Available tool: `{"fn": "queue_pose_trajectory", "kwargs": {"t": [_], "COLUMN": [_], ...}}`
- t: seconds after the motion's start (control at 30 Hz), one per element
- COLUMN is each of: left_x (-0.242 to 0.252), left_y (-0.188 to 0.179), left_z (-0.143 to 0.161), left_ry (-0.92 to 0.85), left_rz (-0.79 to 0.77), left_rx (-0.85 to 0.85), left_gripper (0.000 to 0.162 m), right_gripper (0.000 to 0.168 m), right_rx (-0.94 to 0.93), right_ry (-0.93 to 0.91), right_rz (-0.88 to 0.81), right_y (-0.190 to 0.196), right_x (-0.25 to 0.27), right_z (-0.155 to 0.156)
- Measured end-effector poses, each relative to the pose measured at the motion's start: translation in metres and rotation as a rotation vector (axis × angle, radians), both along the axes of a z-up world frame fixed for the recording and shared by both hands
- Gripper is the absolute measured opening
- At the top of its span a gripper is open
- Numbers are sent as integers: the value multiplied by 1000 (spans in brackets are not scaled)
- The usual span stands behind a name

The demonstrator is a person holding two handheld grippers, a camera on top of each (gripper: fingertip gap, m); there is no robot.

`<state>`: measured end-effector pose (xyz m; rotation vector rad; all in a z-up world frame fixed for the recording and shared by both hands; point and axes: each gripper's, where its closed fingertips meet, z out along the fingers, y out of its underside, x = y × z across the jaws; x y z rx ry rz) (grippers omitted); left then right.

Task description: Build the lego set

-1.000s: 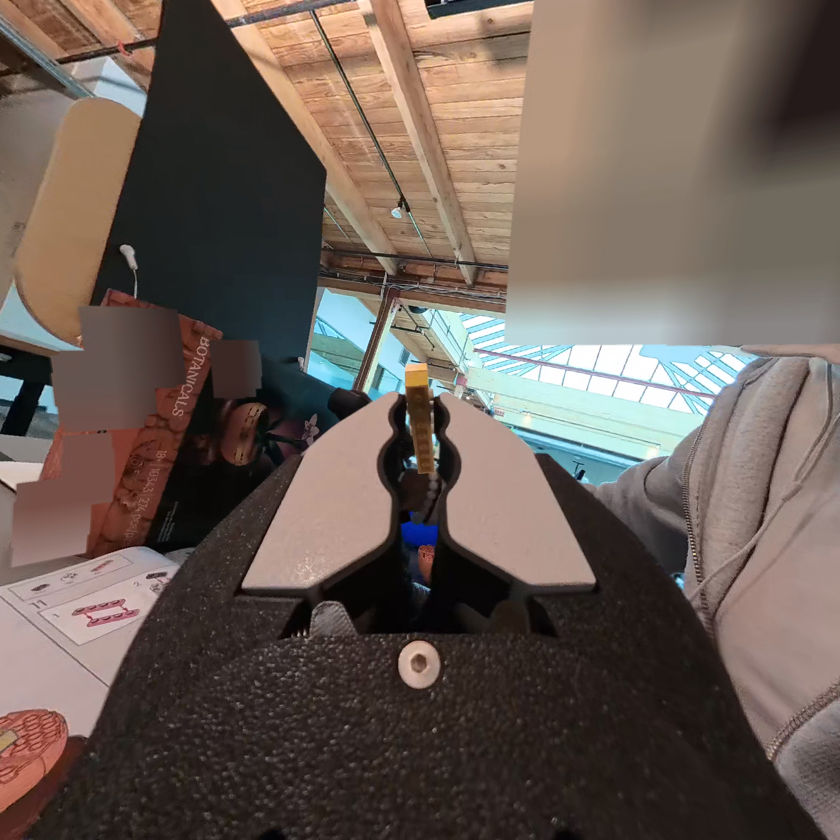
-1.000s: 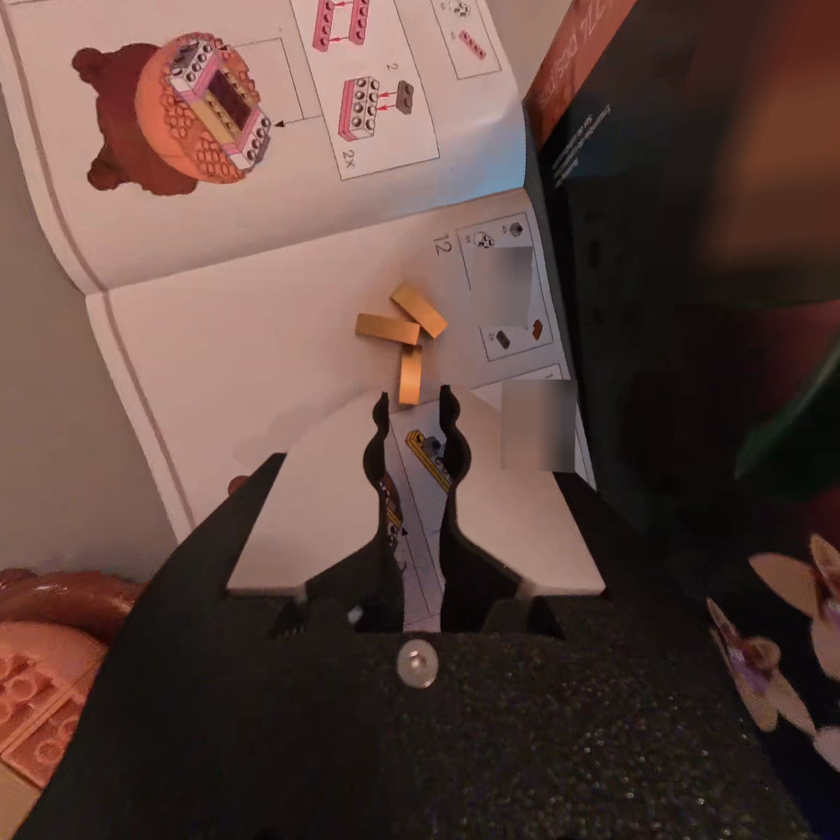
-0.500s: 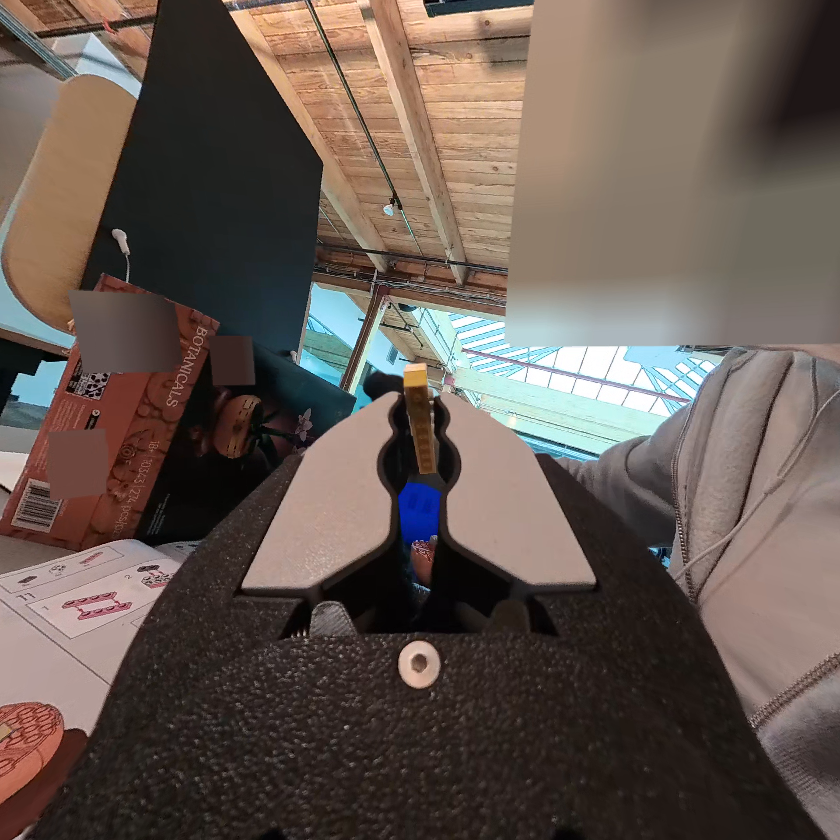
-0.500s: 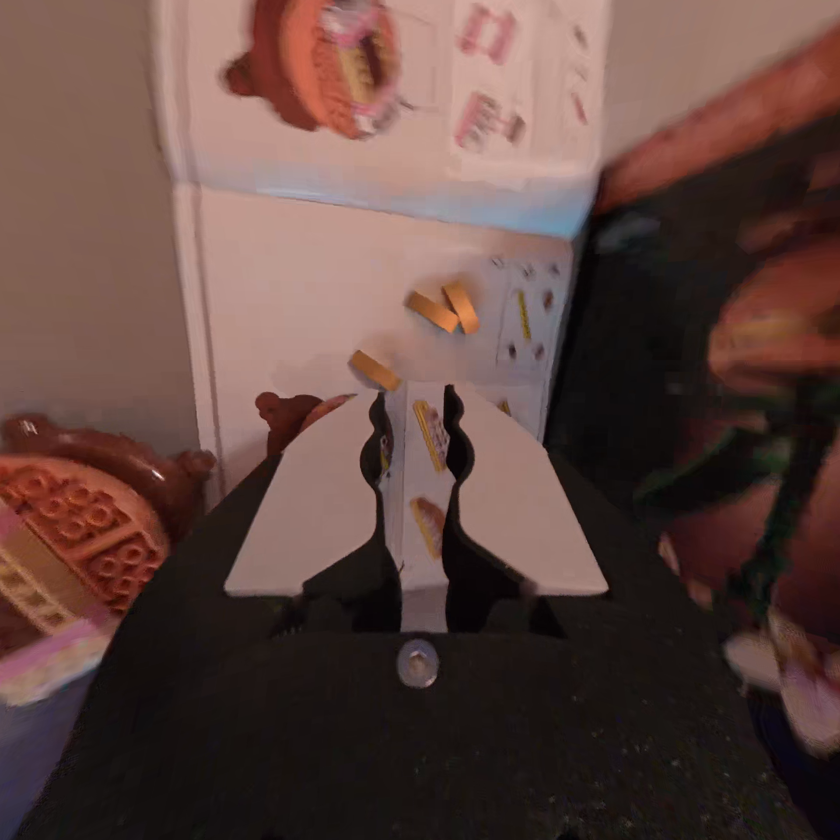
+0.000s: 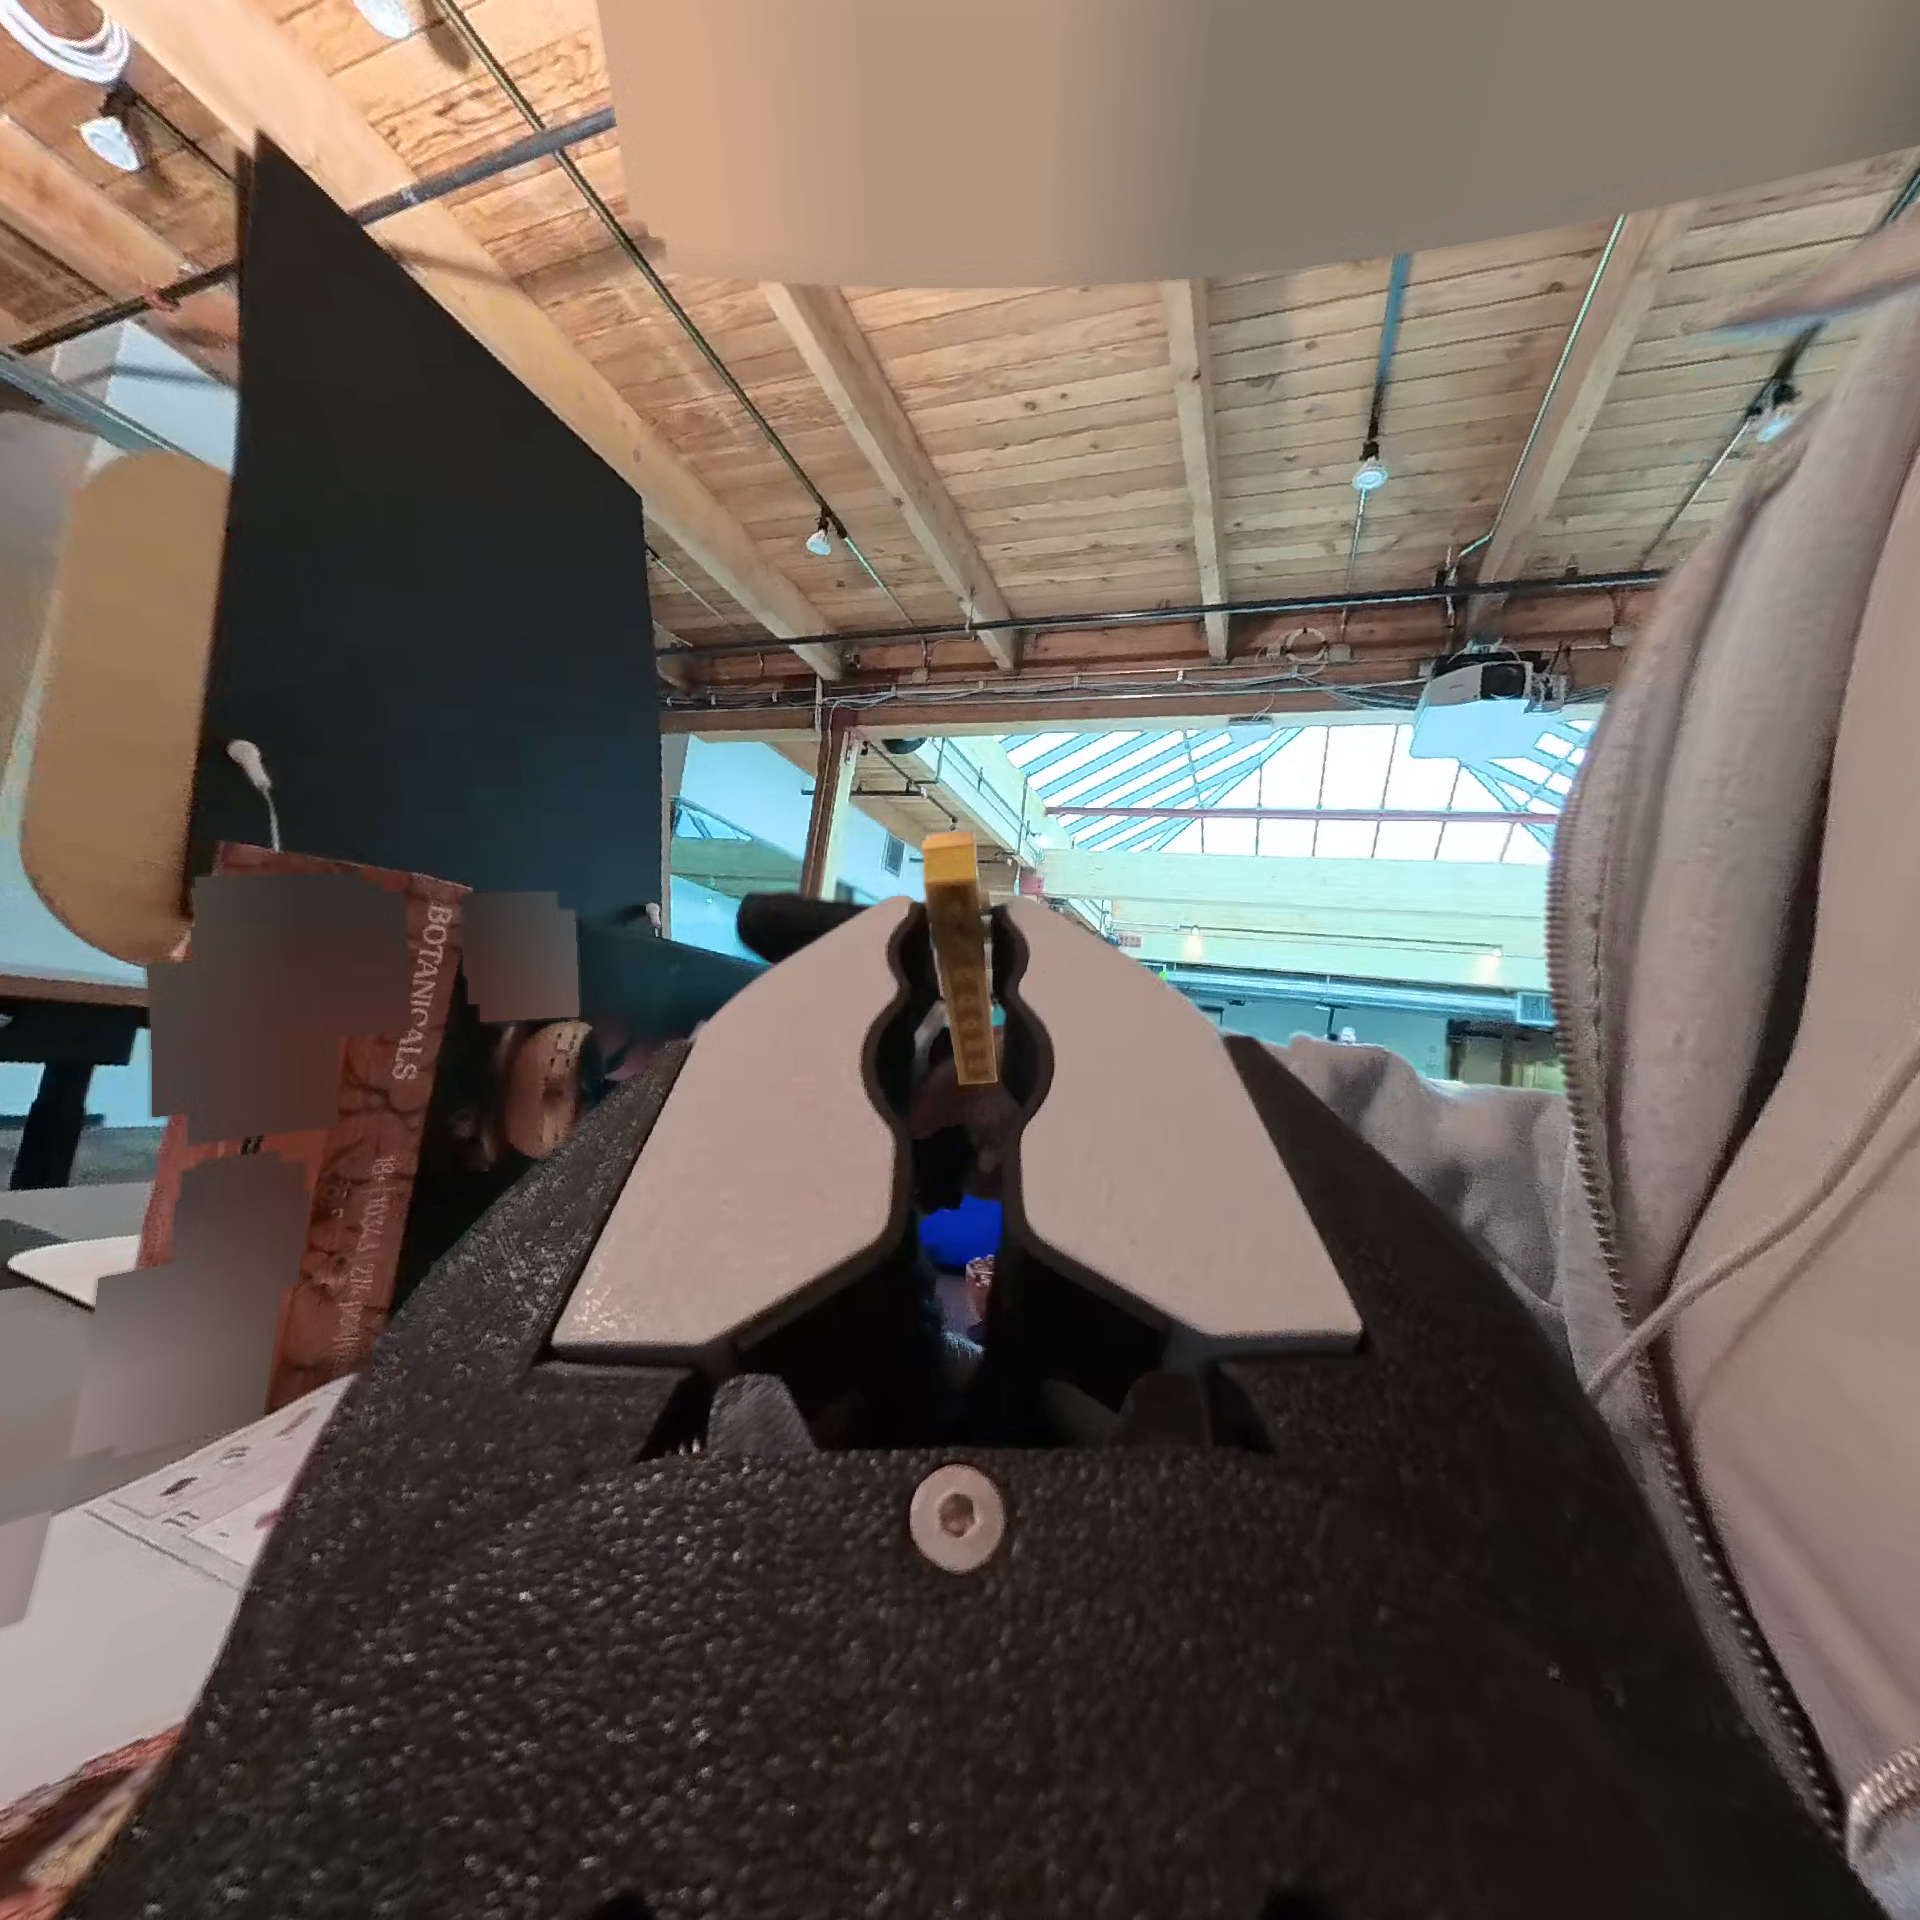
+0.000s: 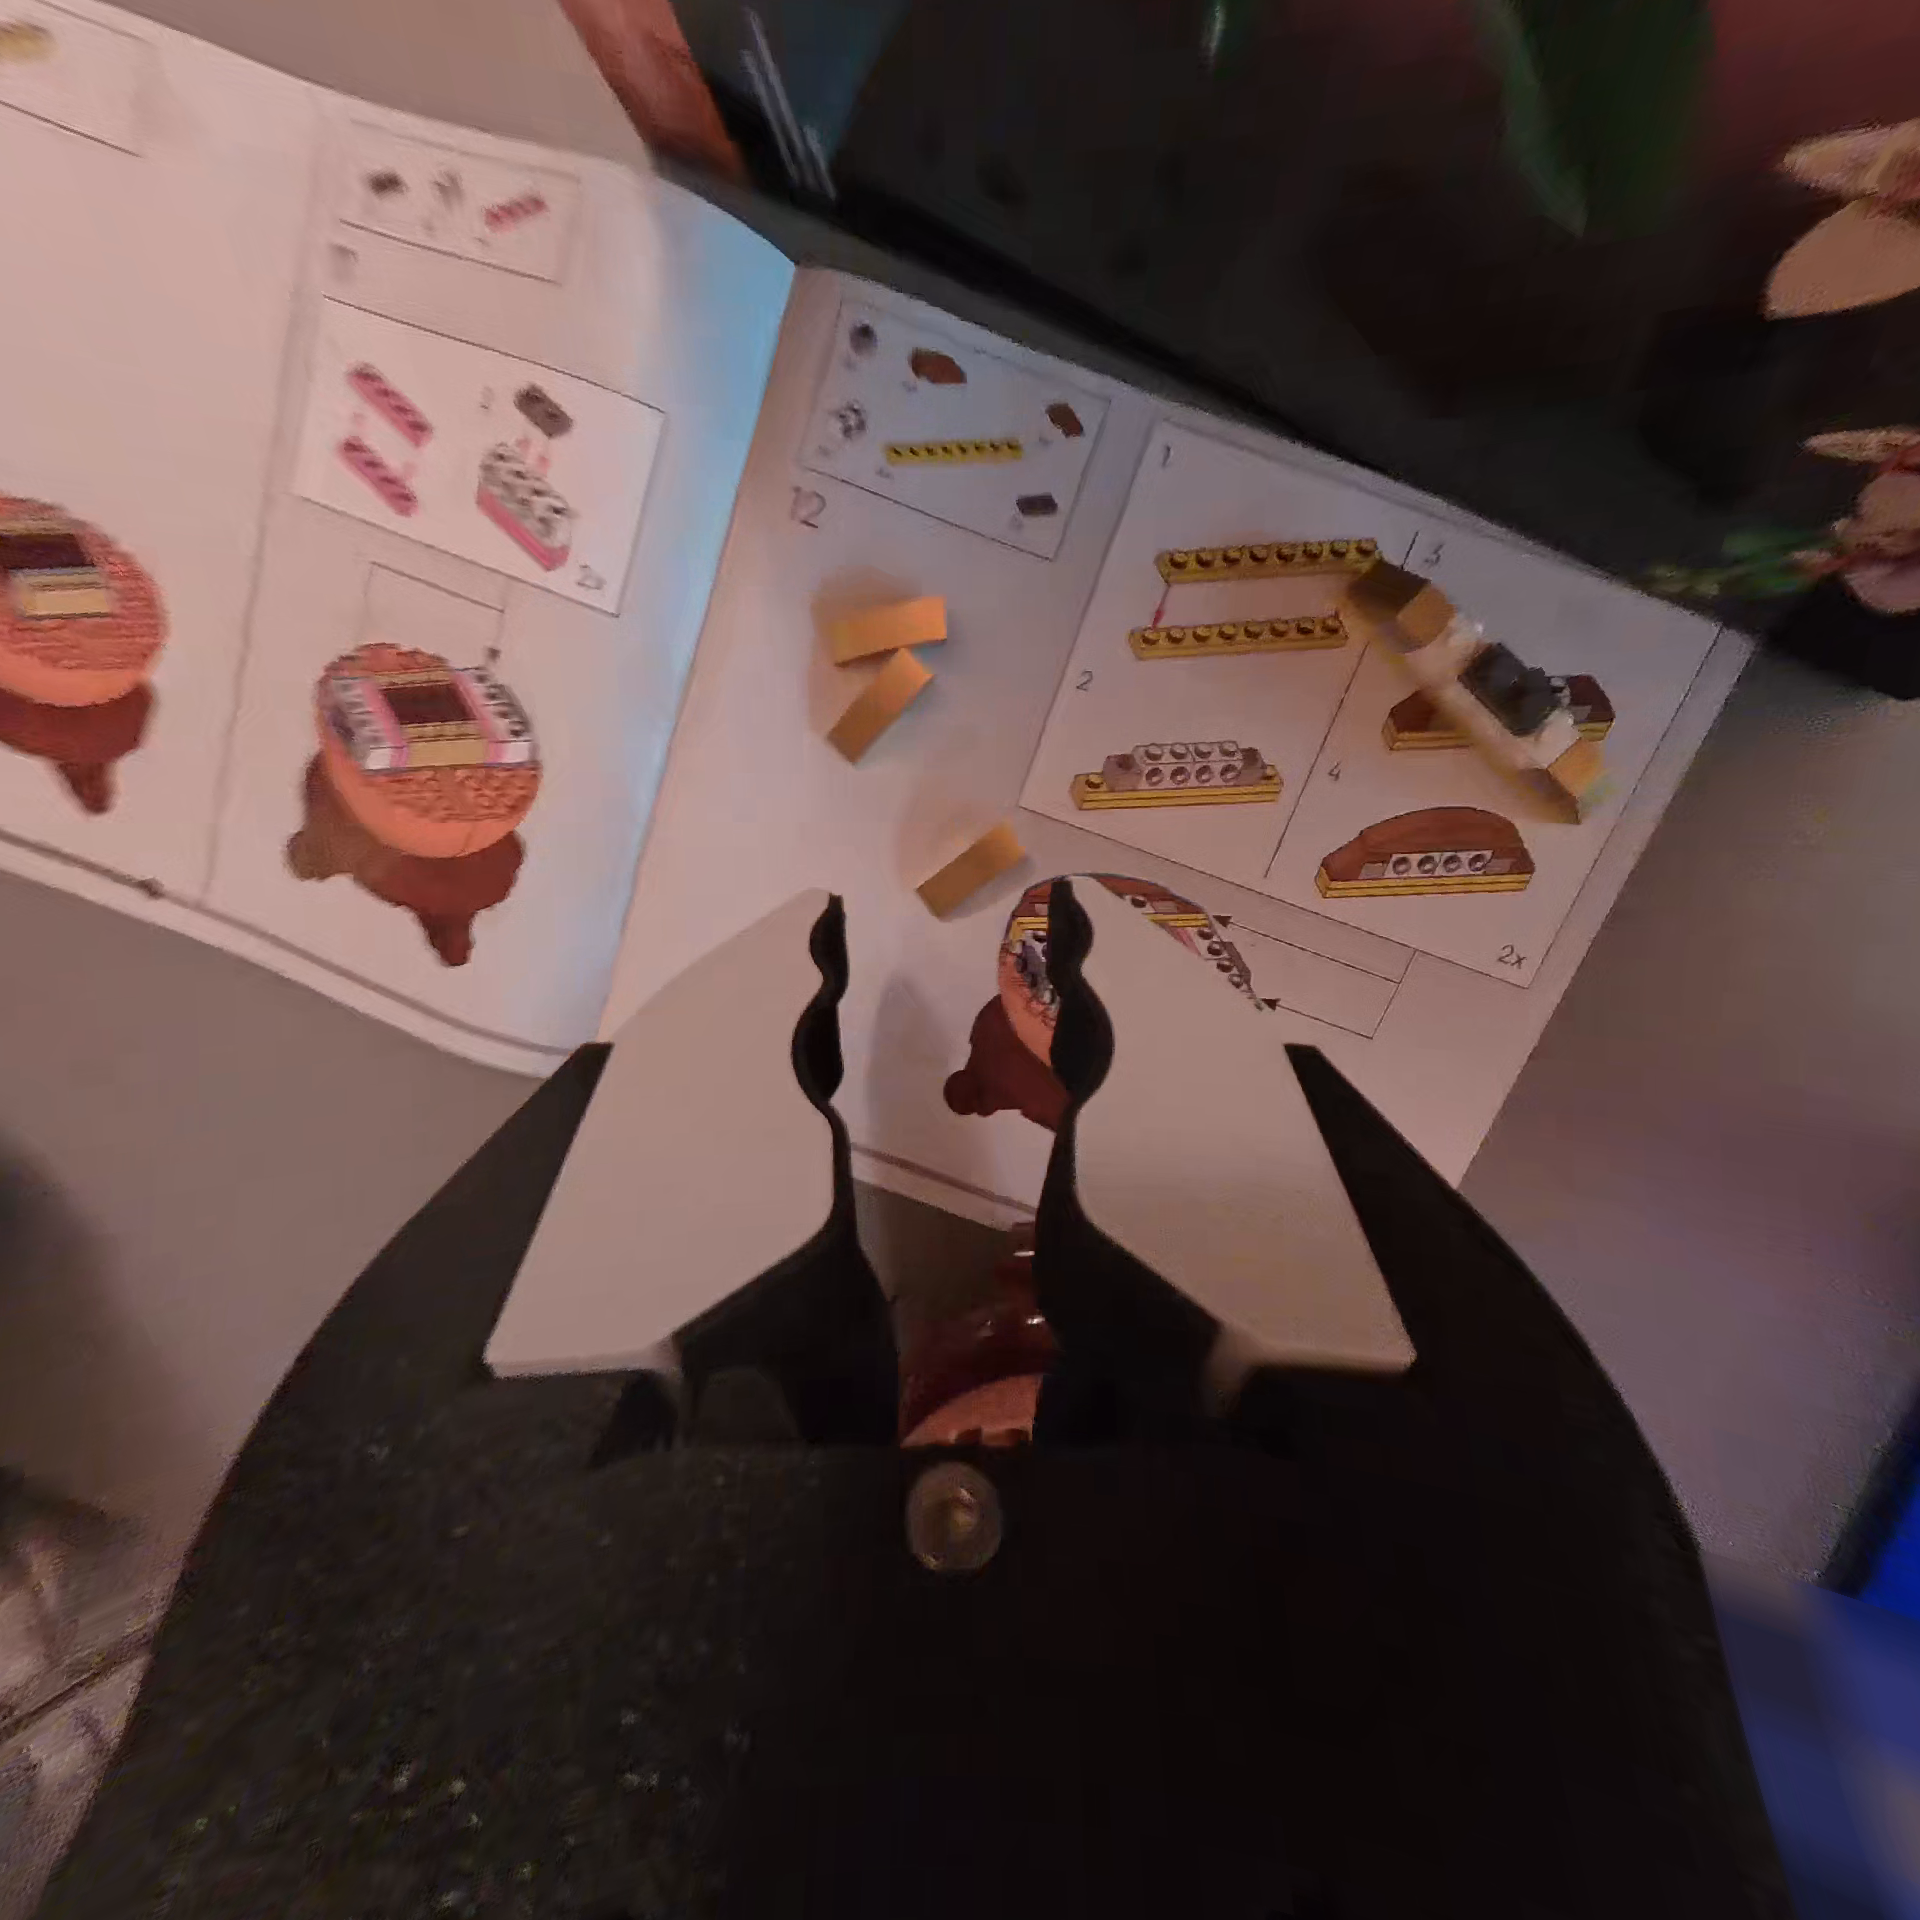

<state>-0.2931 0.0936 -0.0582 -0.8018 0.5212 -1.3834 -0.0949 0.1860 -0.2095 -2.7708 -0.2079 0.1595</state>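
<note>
Three gold tiles (image 6: 883, 665) just ahead of spread right claw (image 6: 940, 909), left claw (image 5: 961, 914) gripping yellow plate (image 5: 961, 987)

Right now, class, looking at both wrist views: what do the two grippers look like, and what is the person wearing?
Each gripper, the left gripper and the right gripper, has a black, grainy, speckled body, a round silver screw at its centre, and two flat pale grey fingers with wavy black inner edges. No cables show on them. The person wears a grey zip-up hoodie with a pale drawstring.

Grey table (image 6: 1662, 1195), open instruction booklet (image 6: 727, 883) lying on it, box (image 6: 1351, 208) behind.
</note>
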Motion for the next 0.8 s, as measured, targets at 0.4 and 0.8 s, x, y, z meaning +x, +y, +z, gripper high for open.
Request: {"fn": "queue_pose_trajectory", "kwargs": {"t": [0.4,0.8], "left_x": [-13,21], "left_y": [8,21], "left_z": [1,-24], "left_ry": [-32,203], "left_rz": [15,70], "left_rx": [-30,-97], "left_gripper": [11,11], "right_gripper": [2,29], "right_rx": [-97,31], "right_ry": [-97,-12], "right_rz": [23,200], "right_y": [1,-1], "right_x": [8,11], "right_z": [-30,19]}}
